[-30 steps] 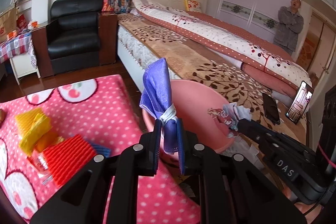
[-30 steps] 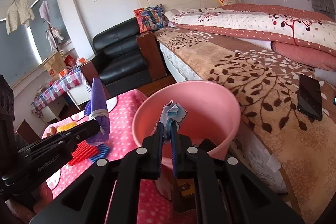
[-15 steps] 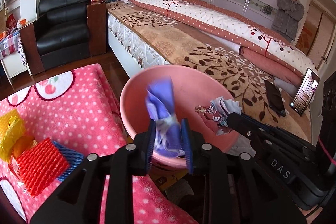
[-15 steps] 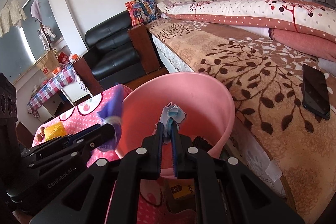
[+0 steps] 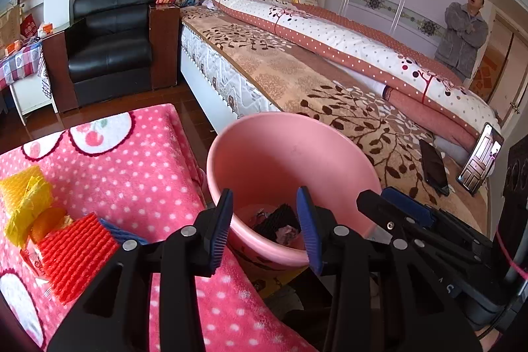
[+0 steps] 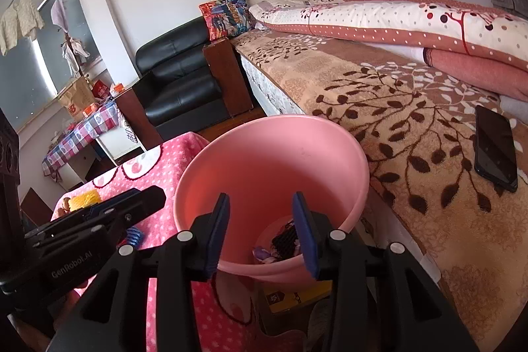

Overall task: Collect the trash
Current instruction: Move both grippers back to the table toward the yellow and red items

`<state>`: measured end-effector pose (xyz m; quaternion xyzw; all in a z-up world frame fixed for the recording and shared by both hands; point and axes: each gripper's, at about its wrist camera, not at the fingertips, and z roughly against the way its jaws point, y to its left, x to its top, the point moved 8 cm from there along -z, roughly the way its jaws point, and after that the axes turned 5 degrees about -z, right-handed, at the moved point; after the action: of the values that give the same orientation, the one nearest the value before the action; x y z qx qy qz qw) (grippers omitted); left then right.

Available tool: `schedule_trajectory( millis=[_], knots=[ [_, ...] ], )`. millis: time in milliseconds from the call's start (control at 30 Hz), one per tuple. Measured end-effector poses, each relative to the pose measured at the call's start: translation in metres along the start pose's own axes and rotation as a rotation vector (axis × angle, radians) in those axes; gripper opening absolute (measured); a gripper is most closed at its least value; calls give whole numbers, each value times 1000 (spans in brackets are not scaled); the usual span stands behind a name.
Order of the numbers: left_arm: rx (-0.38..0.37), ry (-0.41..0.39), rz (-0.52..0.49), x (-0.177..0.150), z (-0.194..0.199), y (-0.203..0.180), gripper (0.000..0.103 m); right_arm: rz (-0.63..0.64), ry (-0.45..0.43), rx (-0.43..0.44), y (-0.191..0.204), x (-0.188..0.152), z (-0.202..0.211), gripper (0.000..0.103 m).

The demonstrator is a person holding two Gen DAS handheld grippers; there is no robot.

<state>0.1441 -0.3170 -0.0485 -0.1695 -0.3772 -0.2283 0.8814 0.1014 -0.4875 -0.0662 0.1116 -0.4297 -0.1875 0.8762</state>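
Note:
A pink bucket (image 5: 280, 154) stands between the pink dotted table and the bed; it also shows in the right wrist view (image 6: 264, 154). Crumpled trash (image 5: 280, 225) lies at its bottom, with purple and black scraps in the right wrist view (image 6: 280, 244). My left gripper (image 5: 265, 228) is open and empty above the bucket's near rim. My right gripper (image 6: 262, 230) is open and empty over the same rim. The right gripper's body (image 5: 429, 230) shows beside the left one.
On the pink dotted table (image 5: 132, 174) lie a red foam net (image 5: 72, 256), a yellow foam net (image 5: 24, 200) and a blue piece (image 5: 122, 230). The bed (image 5: 330, 81) holds two phones (image 5: 435, 167). A black armchair (image 5: 112, 38) and a standing person (image 5: 465, 35) are behind.
Both grippers opened over the bucket. The purple cloth left my left gripper and the crumpled tissue left my right gripper; both now lie in the bucket.

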Motion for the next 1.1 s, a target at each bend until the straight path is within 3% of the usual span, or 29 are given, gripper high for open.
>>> schedule_trajectory(
  millis=[467,1100],
  knots=[
    [54,-56,-1,-16,60,28,40,66,-38,71,63,-27,47,54],
    [236,-92,55,-69,128,128,40,137,68,186,147,-83,44,54]
  ],
)
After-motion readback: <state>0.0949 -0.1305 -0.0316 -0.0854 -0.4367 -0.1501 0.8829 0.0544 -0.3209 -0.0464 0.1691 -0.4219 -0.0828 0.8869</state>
